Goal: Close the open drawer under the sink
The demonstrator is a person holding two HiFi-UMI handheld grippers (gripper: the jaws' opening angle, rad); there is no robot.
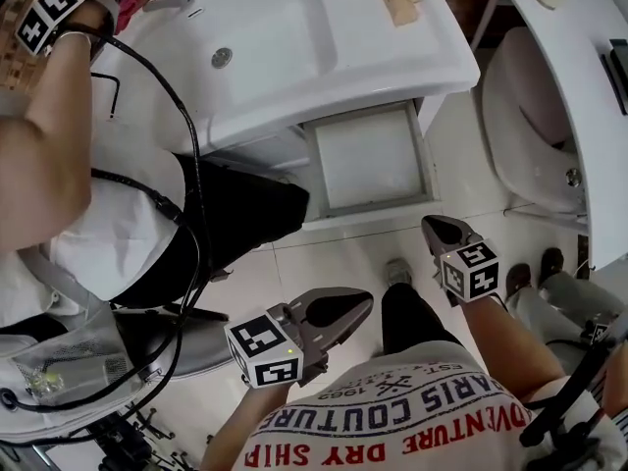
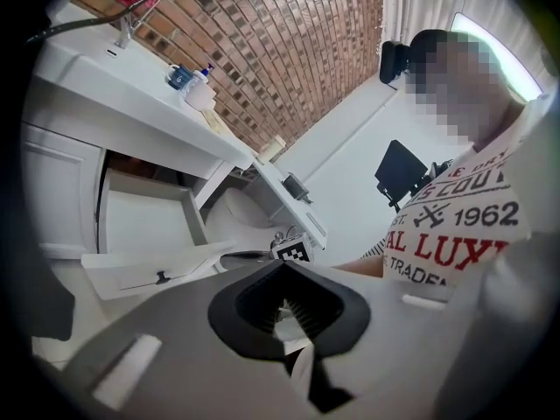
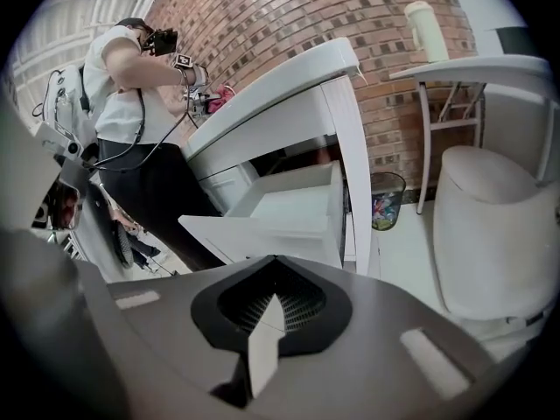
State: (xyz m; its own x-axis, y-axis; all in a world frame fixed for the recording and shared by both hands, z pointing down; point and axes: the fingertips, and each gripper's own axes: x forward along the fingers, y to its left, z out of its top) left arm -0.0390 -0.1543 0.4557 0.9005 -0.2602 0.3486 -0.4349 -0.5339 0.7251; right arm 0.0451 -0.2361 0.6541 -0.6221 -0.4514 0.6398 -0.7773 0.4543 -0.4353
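The white drawer (image 1: 368, 160) under the sink (image 1: 265, 37) stands pulled out and looks empty. My left gripper (image 1: 365, 302) hovers over the floor tiles below the drawer's front, jaws together on nothing. My right gripper (image 1: 432, 226) is just below the drawer's front right corner, also shut and empty. In the left gripper view the drawer (image 2: 144, 226) lies ahead at the left, beyond the gripper (image 2: 282, 309). The right gripper view shows the drawer (image 3: 289, 208) ahead, past the gripper (image 3: 273, 303).
A second person (image 1: 147, 224) in black trousers stands at the sink's left, close to the drawer's left side, with cables hanging. A toilet (image 1: 535, 116) sits to the right of the vanity. A waste bin (image 3: 387, 199) stands by the brick wall under a side table (image 3: 464, 68).
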